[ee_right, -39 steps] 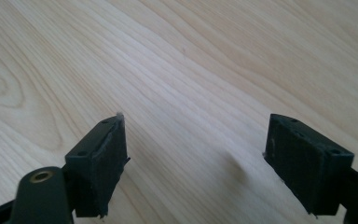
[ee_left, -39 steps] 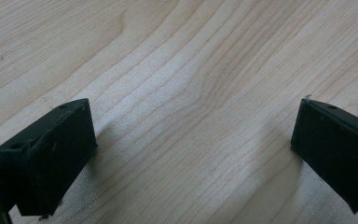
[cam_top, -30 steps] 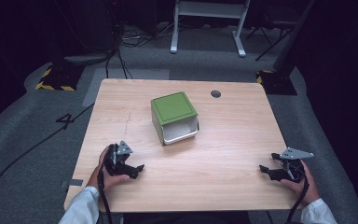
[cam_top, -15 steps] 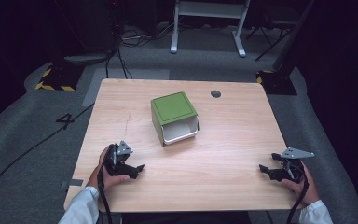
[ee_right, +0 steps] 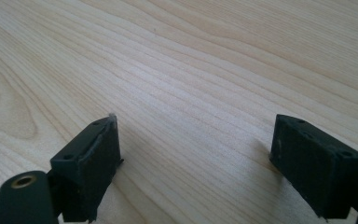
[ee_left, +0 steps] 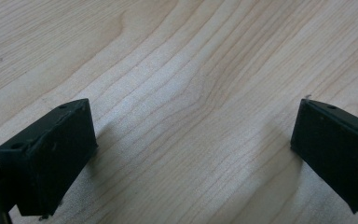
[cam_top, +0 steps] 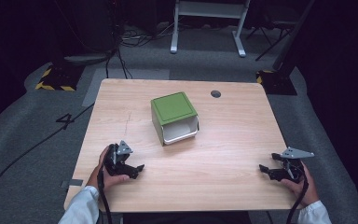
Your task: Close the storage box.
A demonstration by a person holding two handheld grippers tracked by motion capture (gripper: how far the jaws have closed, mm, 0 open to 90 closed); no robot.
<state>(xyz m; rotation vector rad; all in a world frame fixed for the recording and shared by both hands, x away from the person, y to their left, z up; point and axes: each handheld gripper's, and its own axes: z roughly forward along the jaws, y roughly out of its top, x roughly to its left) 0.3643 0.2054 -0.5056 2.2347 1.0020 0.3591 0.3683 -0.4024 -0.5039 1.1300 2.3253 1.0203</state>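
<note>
Left gripper (cam_top: 137, 169) sits low at the near left corner of the wooden table (cam_top: 233, 154), jaws spread wide and empty; its own view looks straight down the gap at bare wood grain (ee_left: 191, 93). From it, the green box (cam_top: 173, 115) lies forward and to the right, near the table's middle, well apart. The box rests on its side, green top up, its white-lined open mouth (cam_top: 181, 131) facing the near edge, and turned slightly off square to the table. Over on the right, the right gripper (cam_top: 266, 170) rests by the near right corner, jaws likewise parted with nothing between them, pointing leftward along the table. My call: the left gripper is the nearer of the two, so it has the shorter reach to that opening.
</note>
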